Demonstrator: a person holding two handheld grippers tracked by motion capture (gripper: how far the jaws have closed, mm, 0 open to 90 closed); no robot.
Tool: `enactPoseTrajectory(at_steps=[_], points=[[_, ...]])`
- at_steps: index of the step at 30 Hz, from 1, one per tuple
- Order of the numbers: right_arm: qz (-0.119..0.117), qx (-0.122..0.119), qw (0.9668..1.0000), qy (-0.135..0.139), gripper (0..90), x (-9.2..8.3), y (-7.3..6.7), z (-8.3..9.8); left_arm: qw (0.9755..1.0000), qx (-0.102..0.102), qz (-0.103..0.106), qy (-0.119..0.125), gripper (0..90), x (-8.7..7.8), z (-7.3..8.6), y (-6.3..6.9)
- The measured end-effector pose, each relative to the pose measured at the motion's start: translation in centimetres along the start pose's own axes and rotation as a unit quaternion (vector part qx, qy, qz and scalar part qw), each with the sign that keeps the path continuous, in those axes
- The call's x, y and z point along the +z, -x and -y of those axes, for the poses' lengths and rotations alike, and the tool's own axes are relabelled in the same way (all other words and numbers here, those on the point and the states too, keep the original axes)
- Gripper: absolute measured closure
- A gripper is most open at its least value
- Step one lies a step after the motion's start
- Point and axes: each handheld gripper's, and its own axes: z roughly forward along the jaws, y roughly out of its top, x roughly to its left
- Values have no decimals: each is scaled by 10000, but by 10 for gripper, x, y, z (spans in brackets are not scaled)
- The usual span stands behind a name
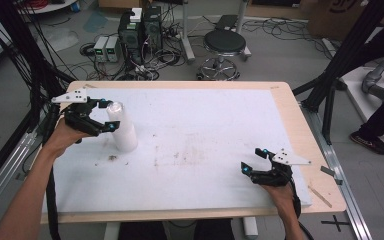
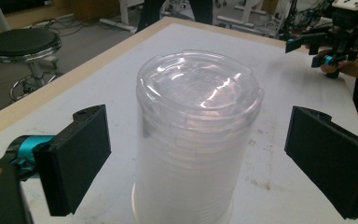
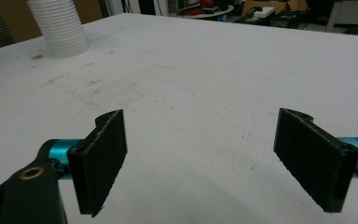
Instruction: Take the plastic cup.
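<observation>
left hand-held gripper jaws apart, flanking cup stack, gaps both sides | right hand-held gripper jaws apart over bare table

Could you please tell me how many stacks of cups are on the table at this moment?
1. The stack of cups stands upright at the table's left side, between the open jaws of the left gripper, with a clear lid on top.

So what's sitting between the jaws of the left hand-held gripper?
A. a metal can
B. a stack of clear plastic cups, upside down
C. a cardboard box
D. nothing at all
B: in the left gripper view the cup stack stands between the black jaws of the left hand-held gripper, which are open and clear of its sides.
</observation>
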Motion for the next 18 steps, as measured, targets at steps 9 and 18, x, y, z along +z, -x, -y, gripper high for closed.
enactPoseTrajectory(at_steps=[9,18], points=[[12,18,10000,-9,172,0,0,0,9997,-1,78,-252,94,10,2,-6],[6,19,10000,-14,172,0,0,0,9989,-141,191,-408,176,17,4,-8]])
